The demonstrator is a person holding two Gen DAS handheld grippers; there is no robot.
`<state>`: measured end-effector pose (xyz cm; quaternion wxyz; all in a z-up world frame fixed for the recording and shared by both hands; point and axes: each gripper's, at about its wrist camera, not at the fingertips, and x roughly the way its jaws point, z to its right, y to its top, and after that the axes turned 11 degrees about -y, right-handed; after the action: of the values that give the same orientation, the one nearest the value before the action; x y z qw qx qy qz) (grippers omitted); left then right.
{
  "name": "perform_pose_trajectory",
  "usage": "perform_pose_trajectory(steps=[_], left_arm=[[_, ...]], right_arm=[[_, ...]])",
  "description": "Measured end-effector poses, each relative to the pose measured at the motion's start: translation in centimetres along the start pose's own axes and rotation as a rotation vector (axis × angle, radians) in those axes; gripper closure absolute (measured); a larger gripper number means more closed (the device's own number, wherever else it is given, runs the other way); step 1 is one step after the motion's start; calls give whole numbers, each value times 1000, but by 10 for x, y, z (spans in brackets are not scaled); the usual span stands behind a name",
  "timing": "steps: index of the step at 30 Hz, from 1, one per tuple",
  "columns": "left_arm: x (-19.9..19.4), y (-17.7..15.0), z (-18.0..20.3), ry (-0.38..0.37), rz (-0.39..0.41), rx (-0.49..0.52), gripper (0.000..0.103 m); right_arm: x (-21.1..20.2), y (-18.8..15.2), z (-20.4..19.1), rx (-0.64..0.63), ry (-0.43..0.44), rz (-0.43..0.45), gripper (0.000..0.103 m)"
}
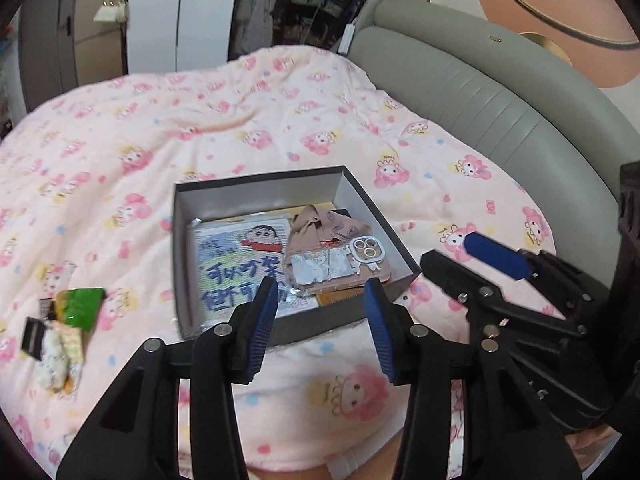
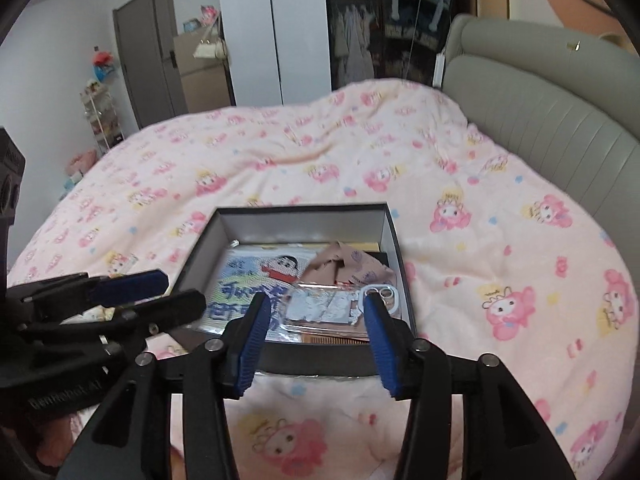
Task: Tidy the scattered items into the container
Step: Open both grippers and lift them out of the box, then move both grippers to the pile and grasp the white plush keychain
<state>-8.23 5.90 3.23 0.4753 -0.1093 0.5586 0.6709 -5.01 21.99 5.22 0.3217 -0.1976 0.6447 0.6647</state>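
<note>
Both grippers — left and right — hang spread and empty above the box, so swing left for what look like snack packets — clamp one squarely.

A dark grey rectangular cardboard box with a pale grey inside is seen resting on a pink cartoon-print quilt. Inside it, a clear-wrapped cartoon picture pack with blue lettering is laid beside a crumpled tan cloth and a phone case with a white camera ring. The right gripper is held above the near wall, blue pads apart, nothing between them. The left gripper is seen at the left edge.
</note>
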Motion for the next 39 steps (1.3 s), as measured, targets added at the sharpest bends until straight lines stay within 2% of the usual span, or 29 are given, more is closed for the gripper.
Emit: perform_pose_trajectory(steps=[7, 12, 17, 20, 25, 32, 35, 39], left_arm=[[-42, -22, -1, 77, 40, 12, 58], [-64, -44, -31, 121, 38, -49, 58], [-87, -70, -79, 202, 35, -150, 60], [-107, -84, -111, 218, 50, -219, 60], [-132, -105, -155, 297, 60, -281, 60], [-148, -131, -217, 305, 81, -404, 56], [-153, -146, -249, 286, 93, -499, 54], [-150, -166, -296, 306, 67, -597, 54]], right_arm=[[-39, -12, -22, -7, 20, 50, 57], [-43, -23, -56, -46, 99, 22, 57], [-46, -29, -112, -138, 230, 16, 57], [-44, -30, -150, -197, 276, 25, 57], [-38, -34, -209, -272, 326, -2, 57], [-22, -37, -277, -403, 382, -29, 57], [-7, -38, -301, -436, 435, -79, 57], [19, -36, -324, -448, 446, -136, 57]])
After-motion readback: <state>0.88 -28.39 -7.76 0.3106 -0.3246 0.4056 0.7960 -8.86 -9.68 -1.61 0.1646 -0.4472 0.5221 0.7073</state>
